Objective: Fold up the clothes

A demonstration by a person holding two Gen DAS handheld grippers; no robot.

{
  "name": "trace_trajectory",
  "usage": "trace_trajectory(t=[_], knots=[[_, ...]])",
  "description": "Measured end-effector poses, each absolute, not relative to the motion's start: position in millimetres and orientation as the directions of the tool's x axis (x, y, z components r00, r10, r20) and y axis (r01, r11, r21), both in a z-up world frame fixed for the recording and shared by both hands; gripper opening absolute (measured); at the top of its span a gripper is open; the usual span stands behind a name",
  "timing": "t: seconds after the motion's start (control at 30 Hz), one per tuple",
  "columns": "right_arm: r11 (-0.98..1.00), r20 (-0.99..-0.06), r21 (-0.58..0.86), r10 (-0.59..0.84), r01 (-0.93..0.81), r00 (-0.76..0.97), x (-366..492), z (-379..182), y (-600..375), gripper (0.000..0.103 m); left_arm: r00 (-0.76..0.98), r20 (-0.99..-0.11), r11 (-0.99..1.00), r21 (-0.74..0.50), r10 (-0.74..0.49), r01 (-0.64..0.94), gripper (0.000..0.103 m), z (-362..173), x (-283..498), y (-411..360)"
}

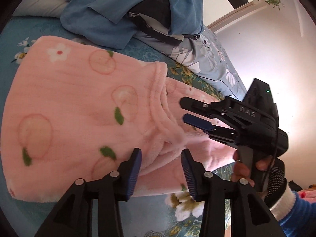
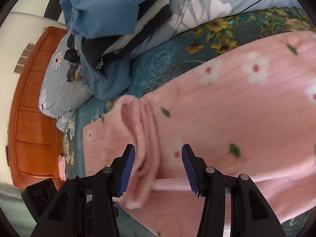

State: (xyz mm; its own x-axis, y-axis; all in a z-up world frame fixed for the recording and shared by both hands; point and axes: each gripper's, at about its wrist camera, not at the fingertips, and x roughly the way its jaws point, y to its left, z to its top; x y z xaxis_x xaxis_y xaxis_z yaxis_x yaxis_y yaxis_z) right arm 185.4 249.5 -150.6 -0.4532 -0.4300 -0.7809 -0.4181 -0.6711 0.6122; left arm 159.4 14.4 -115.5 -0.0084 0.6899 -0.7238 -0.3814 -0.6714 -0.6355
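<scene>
A pink fleece garment (image 1: 69,102) printed with peaches and white flowers lies spread on the teal floral bedsheet (image 1: 177,217). Its ribbed hem (image 1: 158,98) runs across the middle. My left gripper (image 1: 162,169) is open just above the garment's folded edge, with fleece showing between the fingers. My right gripper (image 1: 182,109) comes in from the right over the hem, held by a hand (image 1: 243,167). In the right wrist view the right gripper (image 2: 158,167) is open, and the garment's (image 2: 237,118) ribbed hem (image 2: 144,138) rises between its blue pads without being pinched.
A heap of blue clothes (image 1: 118,15) and a dark garment (image 1: 154,23) lies behind the pink one, on a pale blue floral quilt (image 1: 207,59). An orange wooden headboard (image 2: 33,118) stands at the left of the right wrist view. A blue sleeve with a white cuff (image 1: 286,203) is at the lower right.
</scene>
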Motion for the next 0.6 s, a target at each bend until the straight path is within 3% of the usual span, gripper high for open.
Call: trace_trajectory(t=[0.13,0.27,0.43,0.6], knots=[[-0.665,-0.783,0.618,-0.472,-0.419,-0.405,174.1,-167.1,233.0,0.052,-0.143,-0.729,-0.734,-0.617,0.669,-0.284,0.049,-109.9,166.4,-34.9],[-0.629,-0.764,0.644,-0.503,-0.435,-0.404,170.8,-177.5,229.5,0.052,-0.280,-0.780,-0.825,-0.557,0.560,-0.100,0.049,-114.7,146.7,-96.2],[-0.555,-0.730,0.683,-0.546,-0.474,-0.412,166.4,-186.3,225.1,0.057,-0.285,-0.812,-0.824,-0.555,0.509,0.111,0.049,-144.2,134.4,-144.9],[-0.506,-0.718,0.690,-0.565,-0.518,-0.406,163.5,-190.4,219.2,0.057,-0.252,-0.835,-0.844,-0.526,0.489,0.106,0.050,-150.5,135.0,-139.7]])
